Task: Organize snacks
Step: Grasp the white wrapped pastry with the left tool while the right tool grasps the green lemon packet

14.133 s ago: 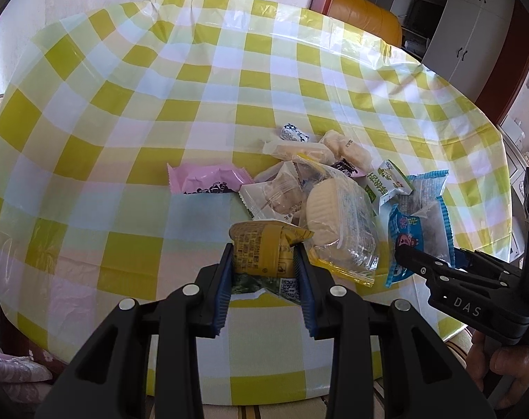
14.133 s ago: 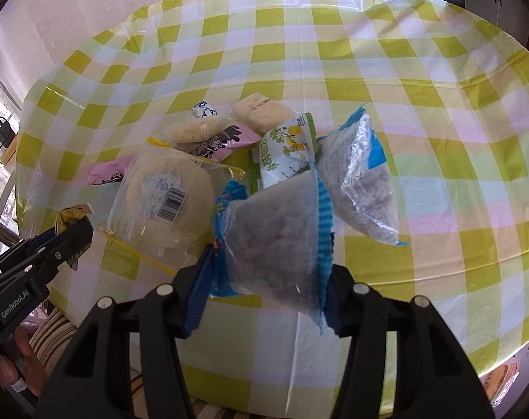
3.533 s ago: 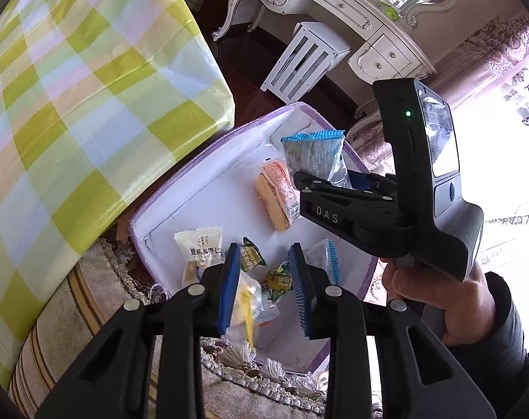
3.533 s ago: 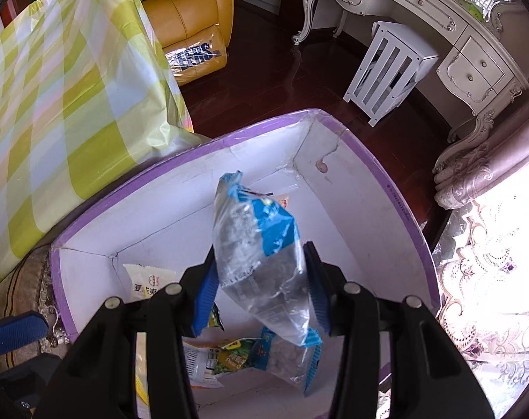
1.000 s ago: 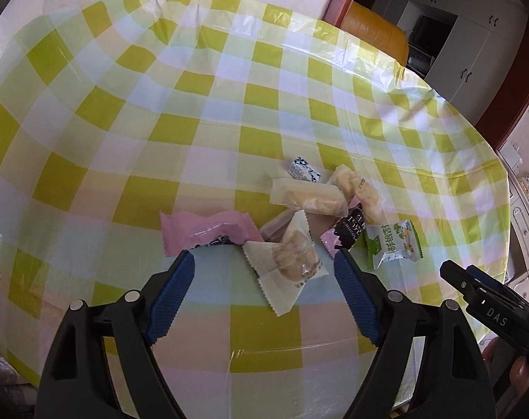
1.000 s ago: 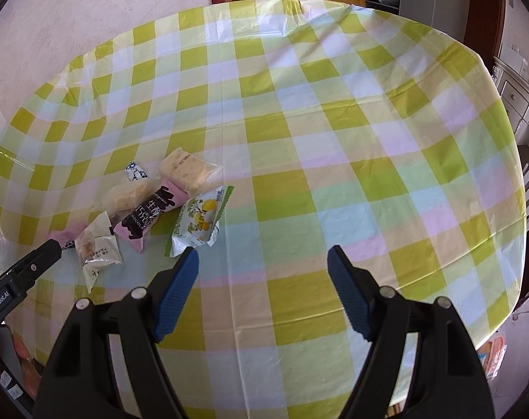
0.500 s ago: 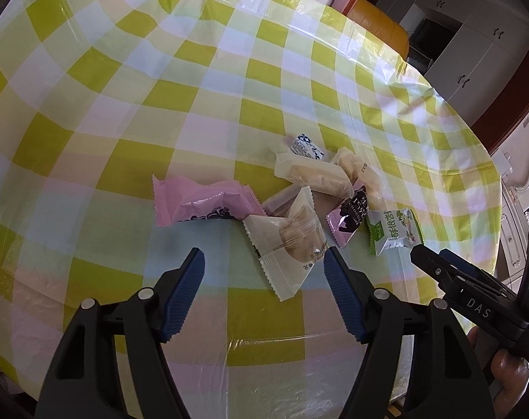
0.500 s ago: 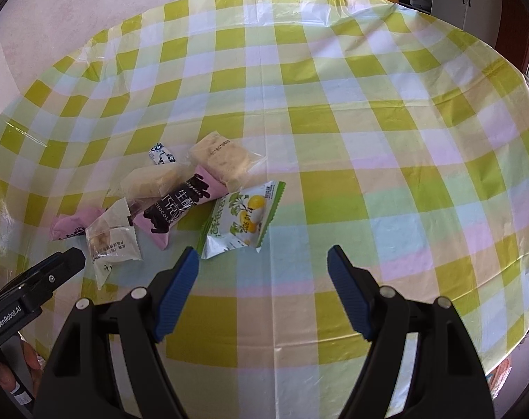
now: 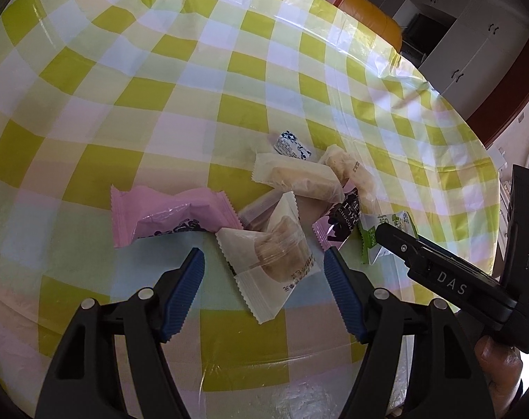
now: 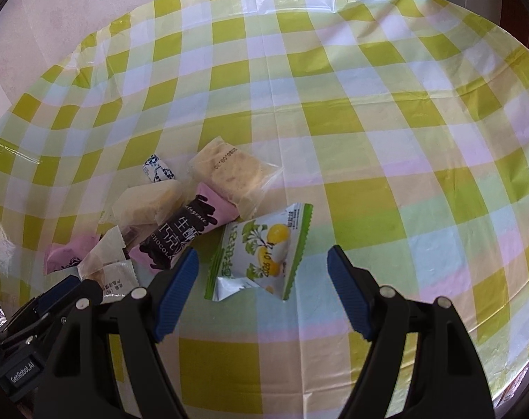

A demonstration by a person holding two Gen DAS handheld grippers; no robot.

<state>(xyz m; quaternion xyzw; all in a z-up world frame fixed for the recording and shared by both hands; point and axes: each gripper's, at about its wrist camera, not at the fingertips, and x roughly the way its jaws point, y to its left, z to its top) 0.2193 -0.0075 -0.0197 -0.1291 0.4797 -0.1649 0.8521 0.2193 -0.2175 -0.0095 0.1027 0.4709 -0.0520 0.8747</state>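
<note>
A: Two sets of blue pads standing apart, neither pinching anything. Left gripper [image 9: 263,268] hanging over the white cookie packet [image 9: 272,257], packet lying on the checked tablecloth [image 9: 194,80] between the spread fingers [image 9: 184,288], no pad pressing on it. Right gripper [image 10: 263,265] hovering the same way over the green-and-white lemon packet [image 10: 261,249], pads clear of it on both sides.

B: Agreeing. Lying just beside the cookie packet: a pink packet [image 9: 166,214] to the left, a pink-and-black chocolate bar [image 9: 341,218] to the right, partly under a pale cake wrapper [image 9: 299,178]. Sitting beyond those, a small blue-and-white candy [image 9: 292,146] and a square cream biscuit pack [image 10: 231,171]. All resting in one loose cluster near the table's front edge.

A: Comparing with a second ago: left pads sitting narrower now, and the snacks looming larger in both views, so both tools having come down and closer. Comparing with the oldest views: the big clear bun bag and the blue bags gone from the pile, both tools then clamped on packets, now carrying nothing.

B: Regarding pose: both tools tipping steeply downward at the table. Right gripper's black body crossing the left view's right edge, fingers of the person's hand [image 9: 496,361] wrapping its handle.
</note>
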